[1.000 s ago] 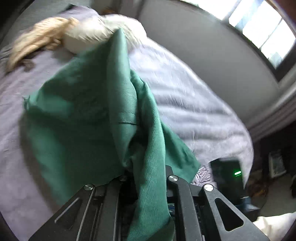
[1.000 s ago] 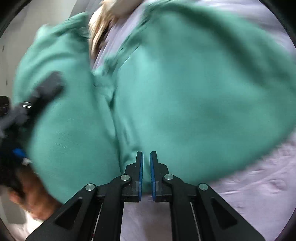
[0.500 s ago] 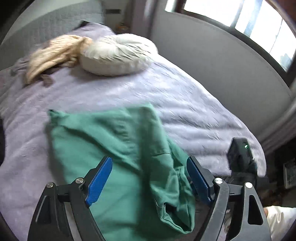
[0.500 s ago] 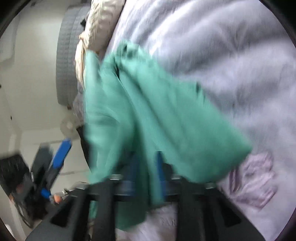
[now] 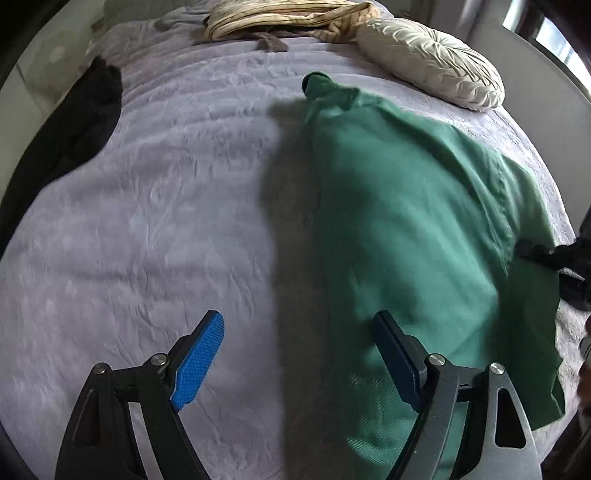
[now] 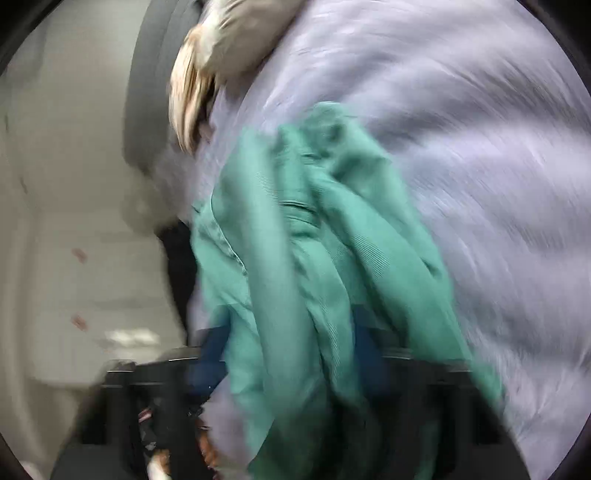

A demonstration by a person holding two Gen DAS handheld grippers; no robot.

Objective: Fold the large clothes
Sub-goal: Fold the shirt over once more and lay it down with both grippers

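Observation:
A green garment (image 5: pixel 406 221) lies spread on the right half of the lilac bed (image 5: pixel 166 221), its collar end toward the pillows. My left gripper (image 5: pixel 299 321) hangs open above the garment's left edge, blue pads wide apart, nothing between them. At that view's right edge, my right gripper (image 5: pixel 550 256) meets the garment's side. The blurred right wrist view shows a bunch of the green garment (image 6: pixel 314 258) running between my right gripper's (image 6: pixel 291 343) jaws. They are closing, and the blue pads still show apart on either side of the bunch.
A cream round pillow (image 5: pixel 432 66) and a striped beige cloth (image 5: pixel 280 18) lie at the head of the bed. Dark clothing (image 5: pixel 88 110) drapes over the bed's left edge. A grey headboard (image 6: pixel 147 92) and a pale wall stand beyond.
My left gripper has let go of the green garment, opened wide and swung left and down over the bed. The garment has dropped flat. My right gripper opened around a bunch of it.

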